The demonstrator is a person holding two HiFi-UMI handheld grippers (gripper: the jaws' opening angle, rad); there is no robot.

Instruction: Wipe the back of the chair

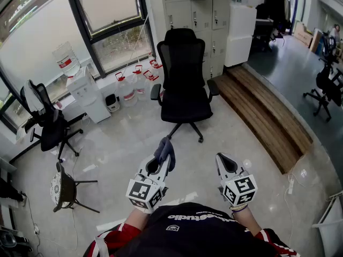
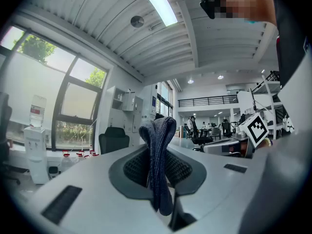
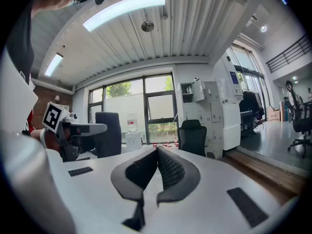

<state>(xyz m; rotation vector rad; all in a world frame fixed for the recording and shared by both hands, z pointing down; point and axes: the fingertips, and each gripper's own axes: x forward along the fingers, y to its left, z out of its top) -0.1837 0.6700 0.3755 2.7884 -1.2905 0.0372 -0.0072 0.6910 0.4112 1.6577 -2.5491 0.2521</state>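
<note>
A black office chair (image 1: 184,79) stands in the middle of the room, its seat facing me and its tall back (image 1: 181,55) on the far side. It also shows small in the left gripper view (image 2: 114,139) and the right gripper view (image 3: 192,136). My left gripper (image 1: 163,155) is shut on a dark blue-grey cloth (image 1: 165,150), which sticks up folded between the jaws (image 2: 159,162). My right gripper (image 1: 225,160) is shut with nothing in it (image 3: 157,152). Both are held low, well short of the chair.
A water dispenser (image 1: 87,84) and water jugs (image 1: 136,83) stand under the window. Another black chair (image 1: 45,123) and a small stool (image 1: 63,187) are at the left. White lockers (image 1: 206,15) stand behind the chair; a raised wooden step (image 1: 265,111) runs along the right.
</note>
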